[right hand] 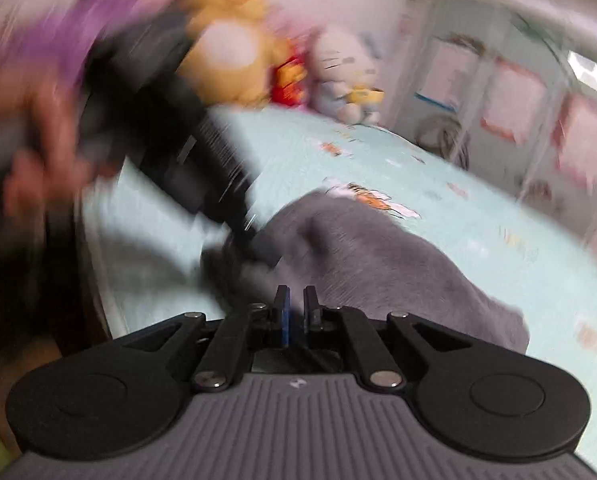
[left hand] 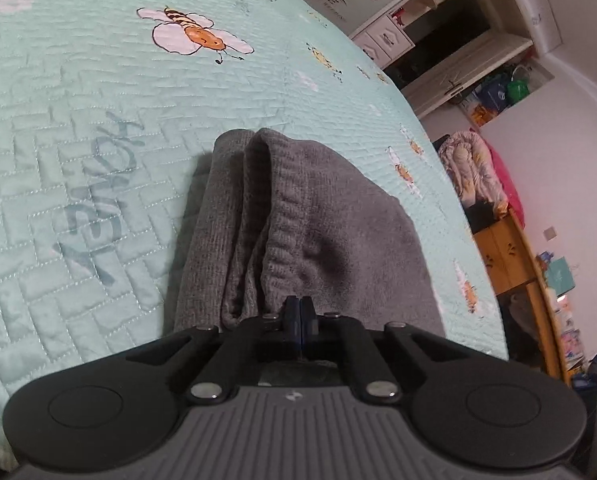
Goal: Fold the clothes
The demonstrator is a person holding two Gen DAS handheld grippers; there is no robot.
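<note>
A grey knit garment (left hand: 338, 220) lies bunched on a mint quilted bedspread (left hand: 98, 120), its ribbed hem running down to my left gripper (left hand: 300, 307). That gripper's fingers are pressed together on the cloth's near edge. The right wrist view is blurred by motion. There the same garment (right hand: 378, 248) spreads from my right gripper (right hand: 296, 300), whose fingers stand nearly together at the cloth's near edge, apparently pinching it. The left gripper (right hand: 258, 240) also shows there, reaching in from the upper left into the garment, held by a person's hand (right hand: 38, 140).
Plush toys (right hand: 226, 40) sit along the far side of the bed (right hand: 338, 152). A white cabinet (left hand: 458, 40), a bundle of bedding (left hand: 474, 172) and a wooden shelf unit (left hand: 510, 248) stand past the bed's right edge.
</note>
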